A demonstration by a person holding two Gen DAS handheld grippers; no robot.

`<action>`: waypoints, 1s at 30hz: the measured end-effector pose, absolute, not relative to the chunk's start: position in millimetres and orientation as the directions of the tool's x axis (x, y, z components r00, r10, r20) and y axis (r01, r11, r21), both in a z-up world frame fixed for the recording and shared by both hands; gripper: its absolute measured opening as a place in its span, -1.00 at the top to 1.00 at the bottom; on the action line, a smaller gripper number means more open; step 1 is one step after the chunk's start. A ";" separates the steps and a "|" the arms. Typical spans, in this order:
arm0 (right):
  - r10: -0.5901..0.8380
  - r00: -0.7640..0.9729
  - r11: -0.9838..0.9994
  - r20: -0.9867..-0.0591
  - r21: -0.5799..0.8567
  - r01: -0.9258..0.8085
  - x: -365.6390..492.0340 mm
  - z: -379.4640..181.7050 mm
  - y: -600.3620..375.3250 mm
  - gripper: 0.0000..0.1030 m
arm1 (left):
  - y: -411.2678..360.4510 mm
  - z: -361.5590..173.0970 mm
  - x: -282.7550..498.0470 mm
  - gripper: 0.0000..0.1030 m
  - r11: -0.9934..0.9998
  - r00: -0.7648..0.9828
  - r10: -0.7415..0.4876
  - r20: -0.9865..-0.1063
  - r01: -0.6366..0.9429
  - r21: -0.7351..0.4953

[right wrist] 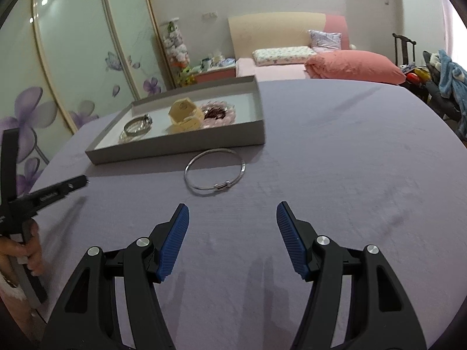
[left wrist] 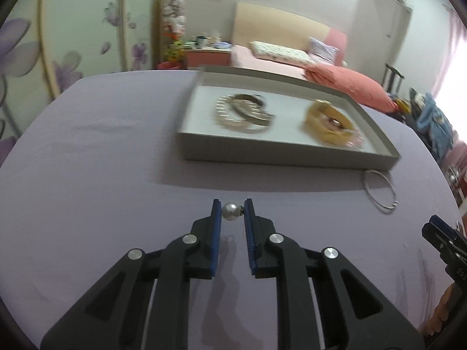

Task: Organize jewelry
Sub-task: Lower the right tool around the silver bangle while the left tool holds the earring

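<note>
Now | left tool point(left wrist: 232, 210) pinching pearl earring point(left wrist: 230, 211) | right tool point(right wrist: 232, 218) spread | lettering unreadable

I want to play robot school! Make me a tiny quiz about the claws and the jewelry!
1. True or false: the left claw holds a pearl earring.
2. Where does the silver bangle lie: A in the grey tray, B on the purple cloth beside the tray?
3. Fill in: the right claw is ____.

Key: 1 true; 2 B; 3 open.
</note>
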State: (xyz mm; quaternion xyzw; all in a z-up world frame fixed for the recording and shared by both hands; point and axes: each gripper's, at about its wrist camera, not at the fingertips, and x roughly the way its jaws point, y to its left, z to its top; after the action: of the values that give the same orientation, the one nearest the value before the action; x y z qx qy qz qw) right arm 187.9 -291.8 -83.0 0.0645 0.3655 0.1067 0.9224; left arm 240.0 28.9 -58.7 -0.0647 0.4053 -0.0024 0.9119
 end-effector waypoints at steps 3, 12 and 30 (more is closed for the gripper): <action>0.247 0.682 0.969 -0.688 0.189 -0.161 196.9 -86.7 -282.0 -0.23 | 48.7 -57.6 234.7 0.68 0.988 0.678 -0.047 -0.734 -0.074 -0.132; 0.173 0.608 0.982 -0.775 0.085 -0.171 232.9 -98.2 -249.0 -0.65 | 70.7 -56.5 228.6 0.68 0.981 0.689 -0.069 -0.721 -0.085 -0.175; 0.133 0.603 0.983 -0.787 0.027 -0.180 267.5 -97.4 -237.8 -0.41 | 77.3 -56.0 227.7 0.68 0.975 0.693 -0.103 -0.714 -0.070 -0.209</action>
State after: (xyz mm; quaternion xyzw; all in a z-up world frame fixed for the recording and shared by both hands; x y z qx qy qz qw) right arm 267.5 -237.8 -97.4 -0.0274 0.4370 0.0874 0.8948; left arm 227.7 77.3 -56.0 -0.1104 0.3917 -0.0089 0.9134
